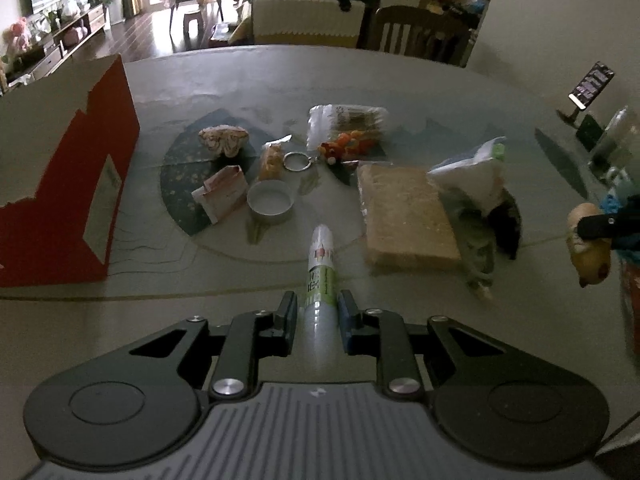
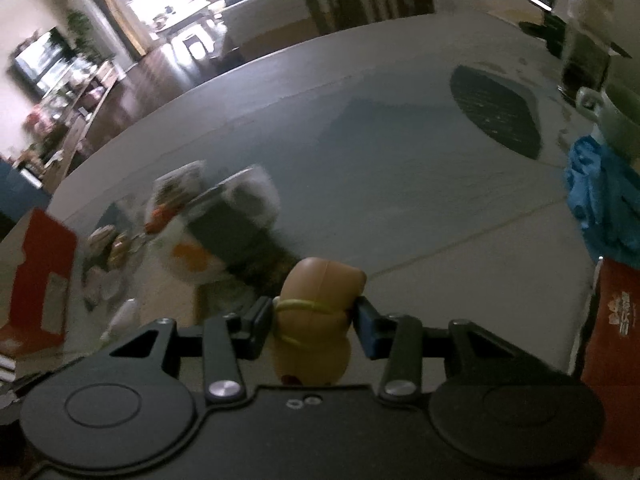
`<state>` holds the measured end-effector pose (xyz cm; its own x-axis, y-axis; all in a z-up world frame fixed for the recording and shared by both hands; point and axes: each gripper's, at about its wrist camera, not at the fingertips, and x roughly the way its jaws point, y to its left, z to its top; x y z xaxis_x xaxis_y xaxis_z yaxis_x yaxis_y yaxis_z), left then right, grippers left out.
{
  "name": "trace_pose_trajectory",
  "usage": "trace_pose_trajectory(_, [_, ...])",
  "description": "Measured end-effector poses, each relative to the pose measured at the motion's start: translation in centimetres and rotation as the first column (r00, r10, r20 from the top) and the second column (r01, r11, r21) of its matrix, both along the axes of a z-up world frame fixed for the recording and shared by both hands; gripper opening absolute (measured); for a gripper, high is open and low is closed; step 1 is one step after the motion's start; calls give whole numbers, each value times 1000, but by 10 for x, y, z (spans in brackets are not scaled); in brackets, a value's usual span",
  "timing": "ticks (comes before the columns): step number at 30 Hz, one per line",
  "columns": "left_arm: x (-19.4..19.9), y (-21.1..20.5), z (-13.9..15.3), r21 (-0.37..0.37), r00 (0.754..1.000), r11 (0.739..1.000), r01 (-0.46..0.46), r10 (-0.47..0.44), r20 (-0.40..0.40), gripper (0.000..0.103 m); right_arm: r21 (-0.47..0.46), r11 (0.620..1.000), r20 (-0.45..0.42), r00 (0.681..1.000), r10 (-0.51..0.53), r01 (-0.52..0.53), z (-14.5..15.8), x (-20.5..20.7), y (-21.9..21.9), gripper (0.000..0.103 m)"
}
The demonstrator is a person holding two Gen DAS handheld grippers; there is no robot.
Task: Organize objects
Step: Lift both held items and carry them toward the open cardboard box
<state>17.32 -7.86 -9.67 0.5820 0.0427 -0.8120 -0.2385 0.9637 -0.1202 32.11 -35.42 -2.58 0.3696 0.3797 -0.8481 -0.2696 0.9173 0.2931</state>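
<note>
While I watch both feeds: each claw is closed on something.
Left claw (image 1: pixel 318 312): my fingers clamp a slim white tube with a green label (image 1: pixel 320 280), which points forward over the surface (image 1: pixel 400 76).
Right claw (image 2: pixel 314 316): it grips a tan rubbery toy figure (image 2: pixel 316 312) with a yellow band around it, held above the surface.
Left view only: I see sharply a red box (image 1: pixel 68 208) at left, a round tin (image 1: pixel 270 202), a small folded packet (image 1: pixel 222 196), a key ring (image 1: pixel 297 161), an orange plush charm (image 1: pixel 344 146), a clear bag (image 1: pixel 346 120) behind it, a flat beige block (image 1: pixel 408 216) and a white crumpled bag (image 1: pixel 472 172) touching its right edge.
Left view, far right: the toy figure shows again, pinched by a dark finger.
Right view only: a blue cloth (image 2: pixel 600 200), a dark oval mat (image 2: pixel 496 112) and a glass of dark liquid (image 2: pixel 584 60); the clutter at left is blurred.
</note>
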Motion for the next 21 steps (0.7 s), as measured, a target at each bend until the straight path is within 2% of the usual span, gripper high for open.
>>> trace_pose_trajectory(4, [-14,10,6,-31,1000,999,-10,11,13,20,-6,998,11,998,63,-63,12,-17,20,43])
trace_pose_trajectory(5, [-18,13,8,-43,1000,999,-8,9,22,16,-4,997,8,997,75,-75,14,-21,25,43])
trace_pose_trajectory(11, [-39,34,22,-71,998,997,13,-9,67,16,-24,990,28,990,140,-140,27,-49,59,43])
trace_pose_trajectory(21, [-63,78,60,-53,986,997,59,-50,159,16,-52,971,77,968,239,-235,52,-89,128,43])
